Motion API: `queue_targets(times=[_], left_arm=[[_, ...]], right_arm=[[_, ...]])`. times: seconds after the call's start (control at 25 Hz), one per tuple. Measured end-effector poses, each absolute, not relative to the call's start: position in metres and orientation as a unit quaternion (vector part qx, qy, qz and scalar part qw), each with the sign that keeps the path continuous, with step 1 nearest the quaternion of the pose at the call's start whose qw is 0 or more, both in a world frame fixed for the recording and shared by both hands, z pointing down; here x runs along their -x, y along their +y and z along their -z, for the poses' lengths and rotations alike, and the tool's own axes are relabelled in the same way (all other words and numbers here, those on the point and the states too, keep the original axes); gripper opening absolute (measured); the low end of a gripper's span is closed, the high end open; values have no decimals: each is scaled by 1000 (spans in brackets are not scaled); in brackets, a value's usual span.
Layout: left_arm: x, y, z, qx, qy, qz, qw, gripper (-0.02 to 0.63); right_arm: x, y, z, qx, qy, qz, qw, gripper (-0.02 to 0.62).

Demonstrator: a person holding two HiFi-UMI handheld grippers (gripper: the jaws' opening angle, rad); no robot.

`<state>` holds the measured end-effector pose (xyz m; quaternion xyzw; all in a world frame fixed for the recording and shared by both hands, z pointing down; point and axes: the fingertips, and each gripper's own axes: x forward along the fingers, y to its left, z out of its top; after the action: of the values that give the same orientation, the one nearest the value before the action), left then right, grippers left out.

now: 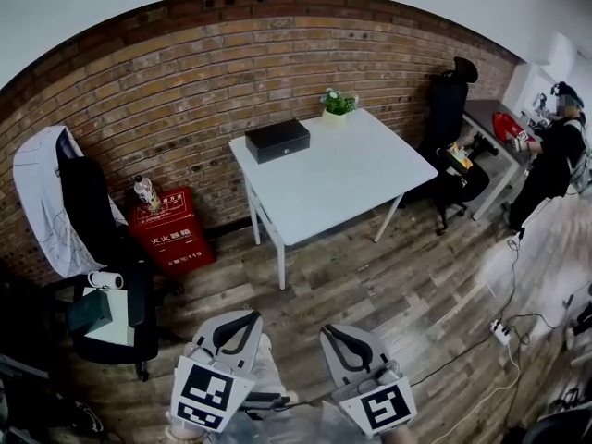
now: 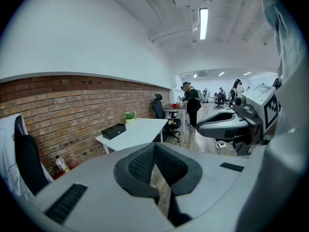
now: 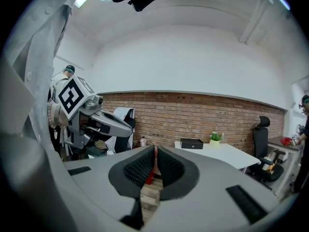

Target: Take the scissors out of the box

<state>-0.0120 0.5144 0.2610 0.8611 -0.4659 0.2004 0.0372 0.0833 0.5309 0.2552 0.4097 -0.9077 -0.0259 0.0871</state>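
Observation:
A black box [image 1: 277, 140] with its lid down lies at the back left of the white table [image 1: 351, 183], next to a small potted plant [image 1: 338, 104]. No scissors show in any view. Both grippers hang low in the head view, well short of the table: my left gripper [image 1: 242, 318] and my right gripper [image 1: 337, 333], each shut with nothing between its pads. Far ahead in the left gripper view, beyond my left gripper [image 2: 155, 147], is the box [image 2: 114, 130]. The right gripper view shows my right gripper [image 3: 156, 151] and the distant box [image 3: 191, 143].
A red fire-equipment cabinet [image 1: 171, 229] stands against the brick wall left of the table. An office chair [image 1: 102, 276] with a white coat is at the left, a black chair [image 1: 453, 118] at the right. A person [image 1: 553, 155] works at a far desk. A power strip [image 1: 502, 331] with cables lies on the wood floor.

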Motion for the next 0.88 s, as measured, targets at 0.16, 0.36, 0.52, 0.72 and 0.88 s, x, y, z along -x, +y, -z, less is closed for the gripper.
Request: queue_targets(times=[0.16,0.36,0.52,0.72,0.88], left_arm=[[7,514,-262,-864,-458,-208,30,17],[0,507,-263,-869,-449,-206,24,17],[-1,495,-265,-873,-443,-205,24,17],[-1,470,-270,-876,-438,-202,27,17],[4,448,-268,-875,-440,-200,28,17]], right_arm=[[-93,533,-260,-425,-900,22,92,51],[-103,527,-267,-444,-891,19,93,51],[-105,514,-268,-455,-885,19,96,51],[-107,488,-270,-467,-880,10,89,51],[-107,468,-275,-469,-878,-20,91,51]])
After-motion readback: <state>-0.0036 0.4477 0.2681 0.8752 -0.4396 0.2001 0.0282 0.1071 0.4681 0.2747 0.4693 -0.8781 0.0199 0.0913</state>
